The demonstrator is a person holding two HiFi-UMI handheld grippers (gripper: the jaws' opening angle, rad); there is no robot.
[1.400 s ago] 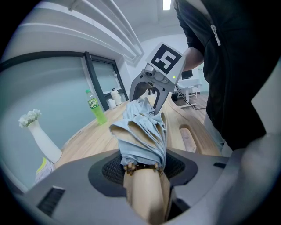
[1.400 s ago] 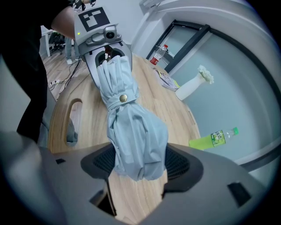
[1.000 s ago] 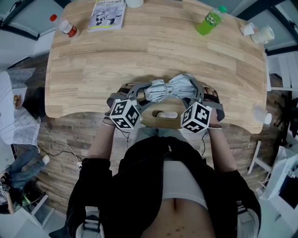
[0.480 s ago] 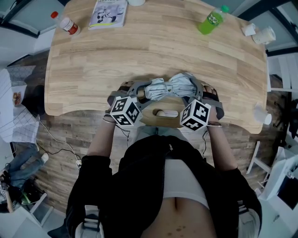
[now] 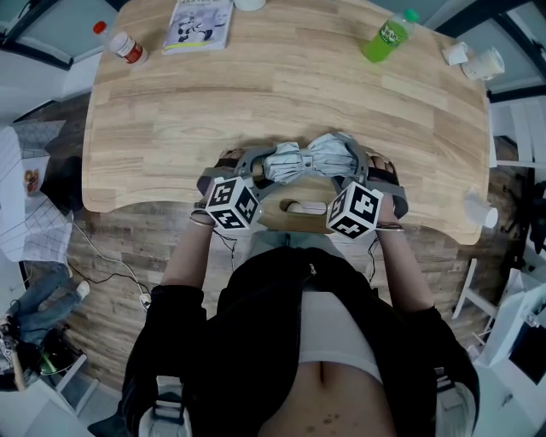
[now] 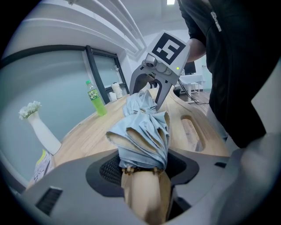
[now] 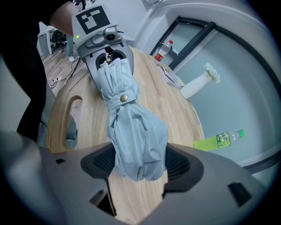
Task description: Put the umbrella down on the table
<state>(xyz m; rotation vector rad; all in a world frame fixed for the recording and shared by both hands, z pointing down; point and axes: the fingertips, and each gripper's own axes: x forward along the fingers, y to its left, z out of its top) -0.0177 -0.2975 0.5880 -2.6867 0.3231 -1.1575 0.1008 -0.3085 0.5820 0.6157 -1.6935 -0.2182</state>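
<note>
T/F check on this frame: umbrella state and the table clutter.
1. The umbrella is folded with its strap snapped. True.
2. The green bottle lies on its side. False: it stands upright.
3. The booklet sits at the table's near edge. False: it is at the far edge, beside the red-capped bottle.
4. A white vase stands on the table. True.
5. The umbrella is by the table's near edge. True.

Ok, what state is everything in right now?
umbrella: folded, strap snapped, spanning both grippers.
left gripper: fingers just opening, umbrella's handle end between them.
right gripper: fingers closed on umbrella's canopy.
green bottle: upright, capped.
red-capped bottle: upright, capped.
booklet: closed, flat.
vase: upright, holding flowers.
</note>
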